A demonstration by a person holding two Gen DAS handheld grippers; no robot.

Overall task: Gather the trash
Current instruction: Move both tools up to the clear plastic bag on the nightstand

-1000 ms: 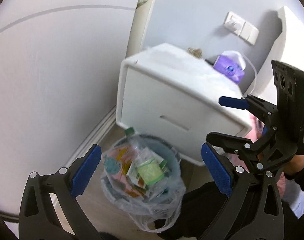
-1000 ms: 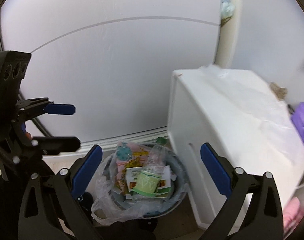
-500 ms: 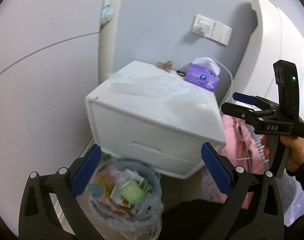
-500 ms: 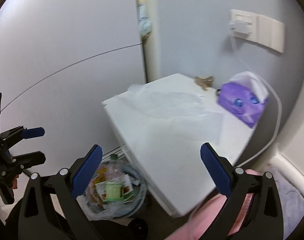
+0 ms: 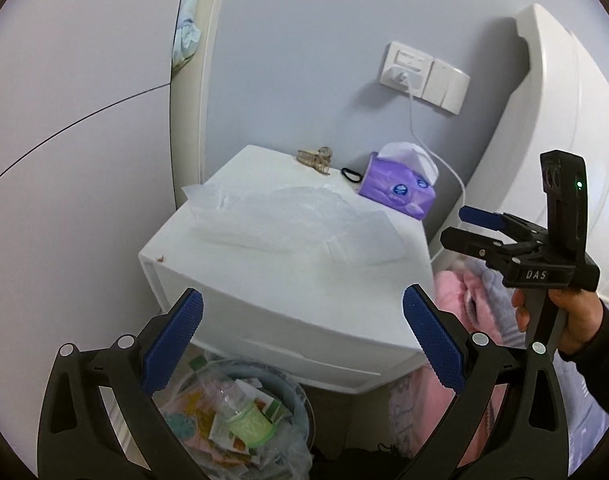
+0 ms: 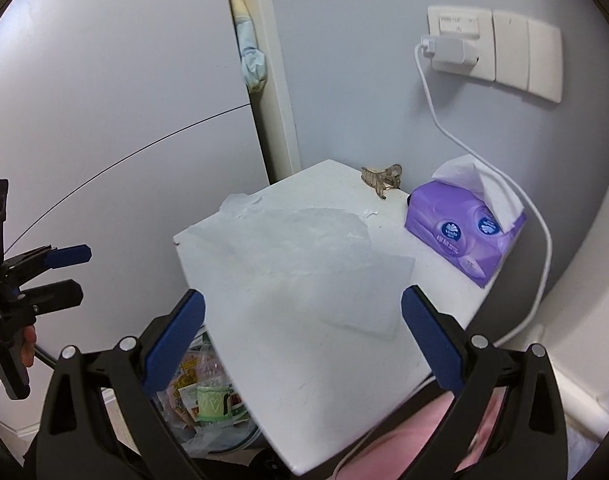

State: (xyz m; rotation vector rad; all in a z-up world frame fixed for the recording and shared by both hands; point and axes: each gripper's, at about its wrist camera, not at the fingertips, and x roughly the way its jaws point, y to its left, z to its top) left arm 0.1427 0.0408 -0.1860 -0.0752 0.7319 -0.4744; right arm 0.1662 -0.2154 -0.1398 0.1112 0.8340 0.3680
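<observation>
Both grippers are hovering with fingers spread wide and nothing between them: the left gripper [image 5: 302,344] is facing the near edge of the white nightstand [image 5: 288,292], and the right gripper [image 6: 302,334] is hanging just over its top.

The trash left to collect looks to be the clear plastic wrap [image 6: 304,248], lying flat and crumpled across the far-left part of the nightstand top. Judging by this, the pickup is not yet begun; nothing is being gripped. The bin [image 5: 240,420] is sitting on the floor near the nightstand's left front corner, already holding wrappers and a plastic bottle, so some collecting seems done.

A hair clip [image 6: 382,180], a purple tissue box [image 6: 466,236] and a white cable [image 6: 544,248] are resting at the far side and are probably not trash.

The wrap's edges are hard to trace against the white top. The bin is partly hidden behind the gripper fingers and the nightstand, and its liner is only partly showing. Pink fabric [image 5: 456,292] at the right is cut off.
</observation>
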